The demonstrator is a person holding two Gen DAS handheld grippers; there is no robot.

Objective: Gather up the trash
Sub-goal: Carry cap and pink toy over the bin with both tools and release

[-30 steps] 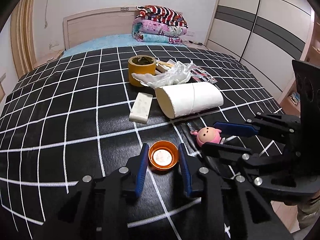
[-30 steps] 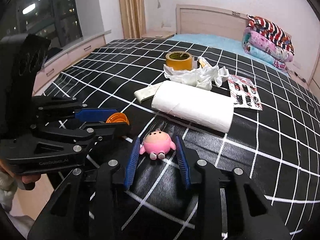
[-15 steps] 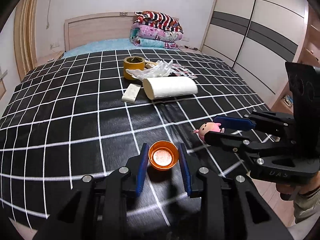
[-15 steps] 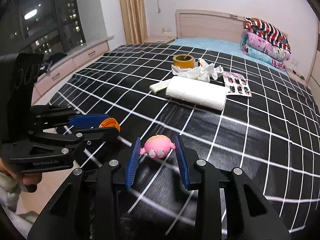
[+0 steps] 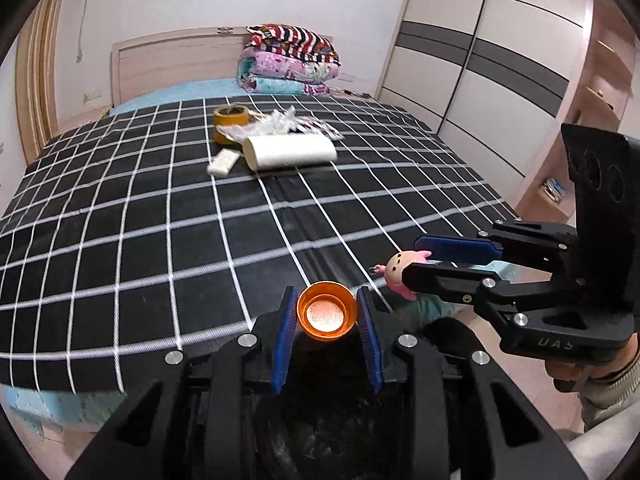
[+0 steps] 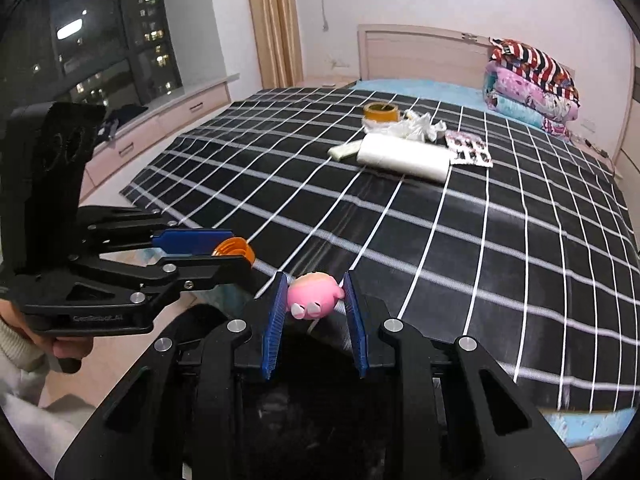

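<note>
Left gripper (image 5: 327, 312), jaws clamped on an orange cap (image 5: 326, 311), held off the near edge of the bed (image 5: 120, 216); body marked "GenRobot.AI" as read in the right wrist view. Right gripper (image 6: 314, 298), jaws clamped on a pink pig toy (image 6: 313, 297), just beside the left gripper at the same near edge; lettering on its body too blurred to read. Beneath both, a dark opening, contents indistinct. Bed covered by a black sheet with white grid lines. Mid-bed, well beyond the grippers: white paper roll (image 5: 290, 151), small white block (image 5: 223, 162) touching-close at its left end, crumpled white wrapper (image 5: 276, 122) and printed sheet (image 6: 468, 147) behind it, yellow tape roll (image 5: 229, 117) farther back. Folded quilts (image 5: 290, 62) stacked at the headboard (image 5: 172, 60). Wardrobe (image 5: 492, 64) on the bed's right; night window (image 6: 108, 36) on its left.
</note>
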